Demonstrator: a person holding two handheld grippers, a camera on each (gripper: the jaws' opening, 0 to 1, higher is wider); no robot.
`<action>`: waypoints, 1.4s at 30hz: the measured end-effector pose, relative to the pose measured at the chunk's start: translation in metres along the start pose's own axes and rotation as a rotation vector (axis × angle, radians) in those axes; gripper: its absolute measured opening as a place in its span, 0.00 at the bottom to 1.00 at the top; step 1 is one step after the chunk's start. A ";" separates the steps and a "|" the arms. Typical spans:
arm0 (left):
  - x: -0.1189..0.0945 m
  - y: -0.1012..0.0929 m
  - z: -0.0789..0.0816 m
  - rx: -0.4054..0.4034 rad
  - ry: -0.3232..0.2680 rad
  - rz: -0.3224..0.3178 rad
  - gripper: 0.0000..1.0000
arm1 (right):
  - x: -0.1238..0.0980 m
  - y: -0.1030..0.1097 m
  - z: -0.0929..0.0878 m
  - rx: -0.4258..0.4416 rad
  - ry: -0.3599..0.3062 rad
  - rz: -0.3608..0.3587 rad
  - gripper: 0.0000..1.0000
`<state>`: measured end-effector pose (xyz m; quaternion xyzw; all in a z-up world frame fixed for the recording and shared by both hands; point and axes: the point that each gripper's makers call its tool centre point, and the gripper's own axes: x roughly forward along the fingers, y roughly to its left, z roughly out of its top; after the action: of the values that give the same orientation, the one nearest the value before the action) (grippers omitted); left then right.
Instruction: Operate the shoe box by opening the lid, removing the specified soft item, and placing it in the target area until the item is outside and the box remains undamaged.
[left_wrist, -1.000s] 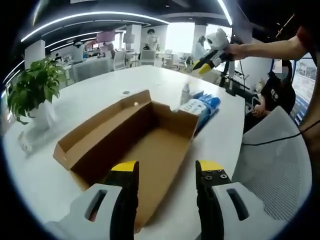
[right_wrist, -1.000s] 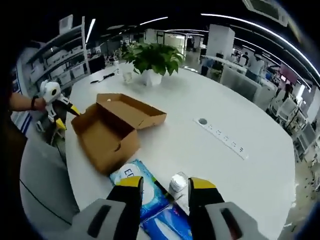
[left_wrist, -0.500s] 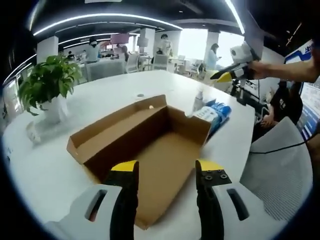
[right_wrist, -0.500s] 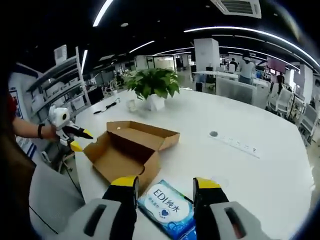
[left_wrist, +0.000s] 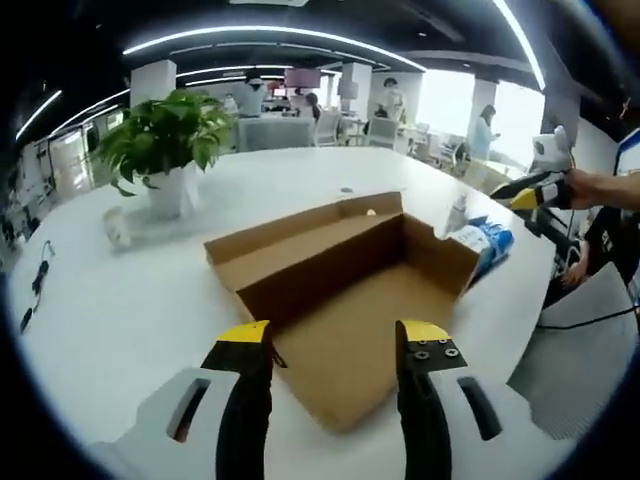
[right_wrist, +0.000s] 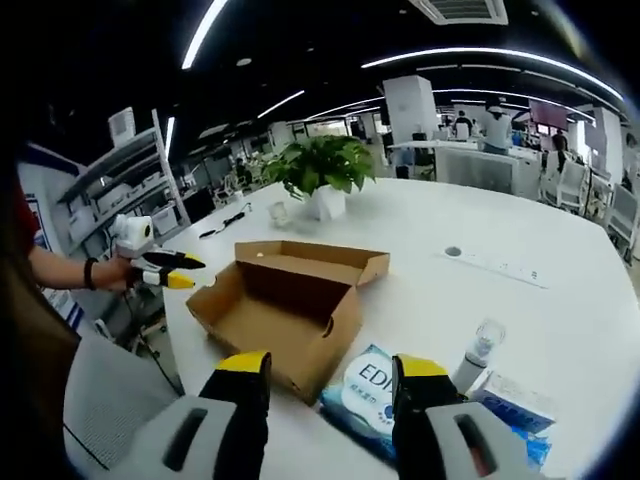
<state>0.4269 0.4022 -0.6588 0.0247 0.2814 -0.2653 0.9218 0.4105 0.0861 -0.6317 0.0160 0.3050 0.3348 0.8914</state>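
Shoe box (left_wrist: 345, 290) sits open on the white desk (left_wrist: 120, 320), lid (right_wrist: 310, 257) folded back flat behind the tray, so the opening step looks done. Tray interior is bare cardboard as far as both views reach; nothing inside it that I can see. The soft item looks like the blue-and-white wipes pack (right_wrist: 372, 392), lying on the desk just outside the box's short end, touching or nearly touching the wall, can't tell which. In the left gripper view the same pack (left_wrist: 484, 248) pokes out past the far right corner of the box. So removal reads as done too; what's left is at most confirming the pack is in the target area, which isn't marked in any way I can make out. Box shows no tears or crushed walls. Other stuff by the pack: a small clear bottle (right_wrist: 476, 350) standing upright and a second blue pack (right_wrist: 515, 400) beside it. Potted plant (left_wrist: 160, 140) well apart on the far side of the desk. Left tongs (left_wrist: 332, 335) are spread with nothing between them, hovering over the box's near edge. Right tongs (right_wrist: 327, 368) likewise spread and empty, above the wipes pack, not touching it.
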 end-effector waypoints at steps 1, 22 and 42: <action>-0.002 0.006 -0.002 -0.012 0.004 0.027 0.49 | 0.000 0.002 -0.001 0.003 -0.001 0.002 0.46; 0.007 0.029 -0.059 -0.308 0.179 0.203 0.32 | 0.002 0.009 -0.012 0.055 -0.006 0.004 0.45; 0.012 0.029 -0.061 -0.385 0.168 0.334 0.08 | 0.023 0.008 -0.005 0.084 0.009 0.004 0.41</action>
<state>0.4192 0.4337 -0.7200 -0.0831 0.3944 -0.0480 0.9139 0.4164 0.1056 -0.6464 0.0525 0.3228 0.3234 0.8879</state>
